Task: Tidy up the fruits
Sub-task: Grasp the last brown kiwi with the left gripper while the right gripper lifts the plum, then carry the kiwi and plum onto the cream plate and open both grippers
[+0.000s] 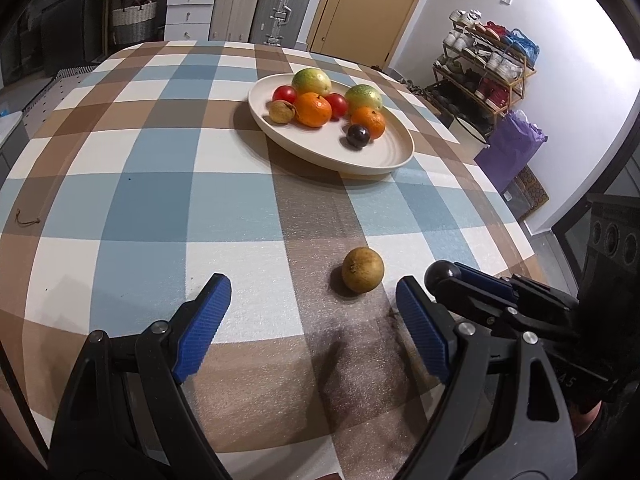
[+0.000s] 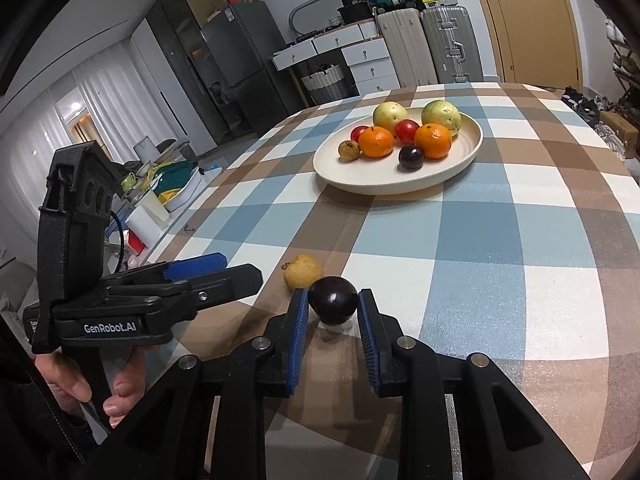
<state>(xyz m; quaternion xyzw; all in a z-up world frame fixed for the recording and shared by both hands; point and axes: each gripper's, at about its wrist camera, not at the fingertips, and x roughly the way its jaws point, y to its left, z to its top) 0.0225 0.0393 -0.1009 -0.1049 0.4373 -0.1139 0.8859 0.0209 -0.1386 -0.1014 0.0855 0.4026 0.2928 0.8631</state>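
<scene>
At the left, the left gripper (image 1: 312,320) hangs over the checked tablecloth (image 1: 140,184) with its blue pads (image 1: 204,320) spread wide and nothing between them; in the right wrist view it shows side-on (image 2: 224,268), a hand (image 2: 100,384) wrapped around its handle. Just ahead of its right pad, resting on a brown stripe of the cloth, lies a brownish-yellow round fruit (image 1: 363,269), touched by neither pad. To the right of it, the right gripper (image 2: 333,312) has its pads pressed against both sides of a dark purple fruit (image 2: 333,305), which sits near the table's front edge, just beside the brownish-yellow fruit (image 2: 303,272). Farther back, toward the middle of the table, stands a cream oval plate (image 2: 400,188) holding two green-yellow fruits (image 2: 441,116), two oranges (image 2: 376,142), two small red fruits (image 2: 407,129), a small brown fruit (image 2: 349,150) and another dark purple one (image 2: 411,157).
</scene>
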